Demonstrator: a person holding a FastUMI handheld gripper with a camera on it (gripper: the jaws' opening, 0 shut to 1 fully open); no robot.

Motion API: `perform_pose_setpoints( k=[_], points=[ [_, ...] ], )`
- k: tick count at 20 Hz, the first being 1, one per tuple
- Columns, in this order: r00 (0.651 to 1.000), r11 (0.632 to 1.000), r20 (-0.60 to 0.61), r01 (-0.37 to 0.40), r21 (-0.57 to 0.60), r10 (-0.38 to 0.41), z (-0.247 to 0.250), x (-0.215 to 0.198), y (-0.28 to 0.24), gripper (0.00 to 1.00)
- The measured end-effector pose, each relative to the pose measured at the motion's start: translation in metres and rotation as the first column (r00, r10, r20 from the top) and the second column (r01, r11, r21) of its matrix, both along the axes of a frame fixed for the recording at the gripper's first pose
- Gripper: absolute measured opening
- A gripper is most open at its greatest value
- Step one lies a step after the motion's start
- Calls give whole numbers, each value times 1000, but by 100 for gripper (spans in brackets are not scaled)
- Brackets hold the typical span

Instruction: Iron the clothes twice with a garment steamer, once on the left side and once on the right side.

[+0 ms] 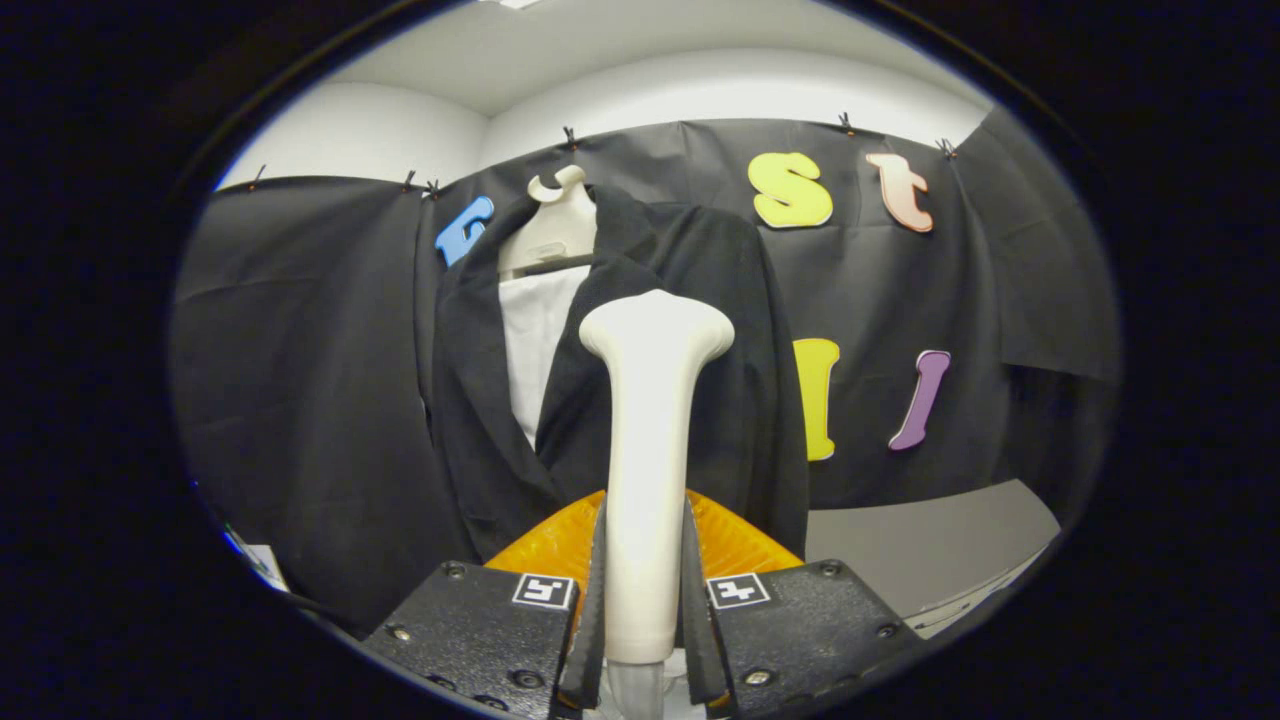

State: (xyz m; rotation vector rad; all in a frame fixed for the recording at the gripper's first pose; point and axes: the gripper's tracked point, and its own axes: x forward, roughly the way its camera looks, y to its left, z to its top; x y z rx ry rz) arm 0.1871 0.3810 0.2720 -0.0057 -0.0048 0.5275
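Gripper view: my gripper (645, 600) is clamped on the steamer (650, 430) handle, head facing the black jacket (690, 330). Contact looks absent, though depth is unclear; a loose grip could twist the head off-line.

The garment steamer (650, 440) was cream-white. The jacket (690, 330) was plain black over a white shirt (535, 340), hung on an off-white hanger (555, 225). The gripper (645, 600), clamped on the steamer, carried black-and-white square markers.
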Motion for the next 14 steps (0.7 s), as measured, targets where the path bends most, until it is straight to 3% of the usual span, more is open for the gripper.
perform_pose_setpoints(
  k=[14],
  points=[
    [992,994,-129,-16,-113,1,-100,-5,-6,35]
  ],
)
